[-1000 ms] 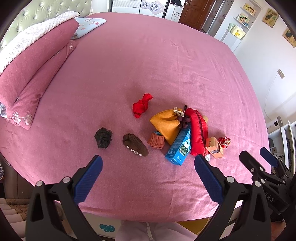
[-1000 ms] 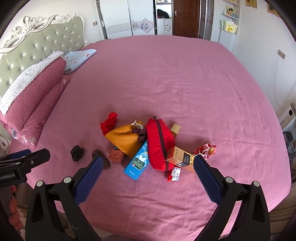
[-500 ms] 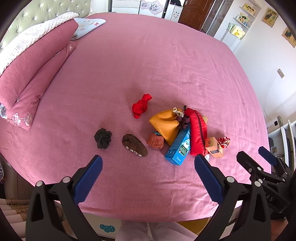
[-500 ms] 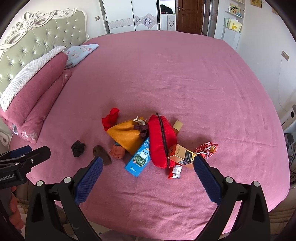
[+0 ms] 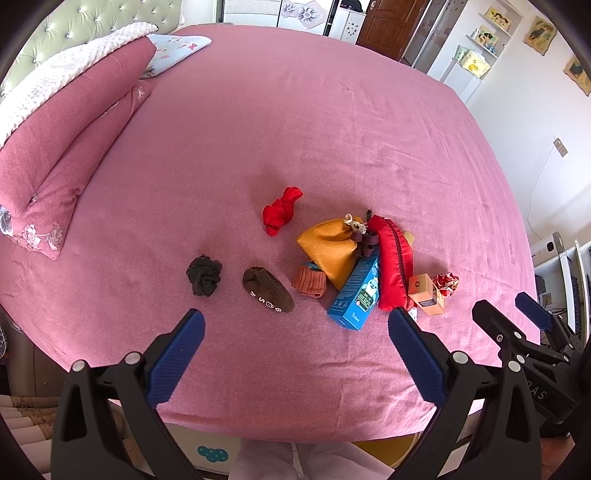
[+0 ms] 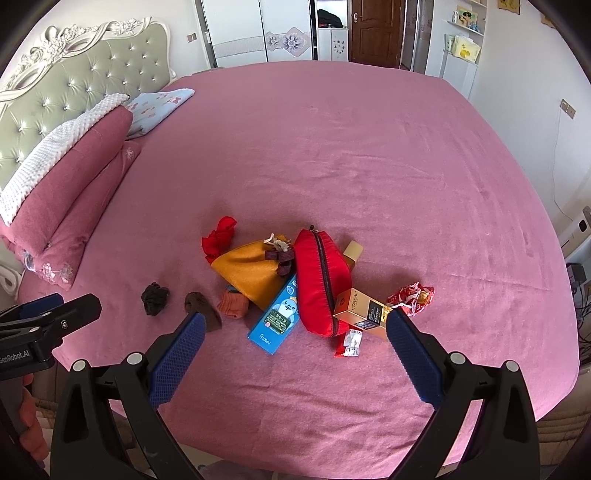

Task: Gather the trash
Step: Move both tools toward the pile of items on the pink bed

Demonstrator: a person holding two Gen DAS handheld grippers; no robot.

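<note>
Litter sits in a loose cluster near the front edge of a wide bed covered in a pink sheet (image 6: 369, 155): a long blue cardboard box with a cartoon figure (image 6: 279, 314) lies flat, its long axis running from the near left up toward the far right, its far end tucked between a mustard-yellow drawstring pouch (image 6: 249, 271) and a red zipped fabric pouch (image 6: 319, 284). A tan cosmetics carton (image 6: 360, 308) leans against the red pouch's right side, long axis pointing to the right, with a crumpled red-and-white wrapper (image 6: 412, 297) just beyond it. Both the left gripper (image 5: 295, 354) and the right gripper (image 6: 293, 350) hover above the bed's edge with fingers spread wide and empty. Maroon pillows (image 6: 70, 188) lie before a tufted green headboard (image 6: 92, 85); a brown door (image 6: 376, 29) stands at the far wall. Only the right wrist view shows a small red-and-white sachet (image 6: 351, 341) and the headboard's carved top; the left wrist view shows a brown sock (image 5: 267, 290) whole, where the right gripper's finger partly covers it.
</note>
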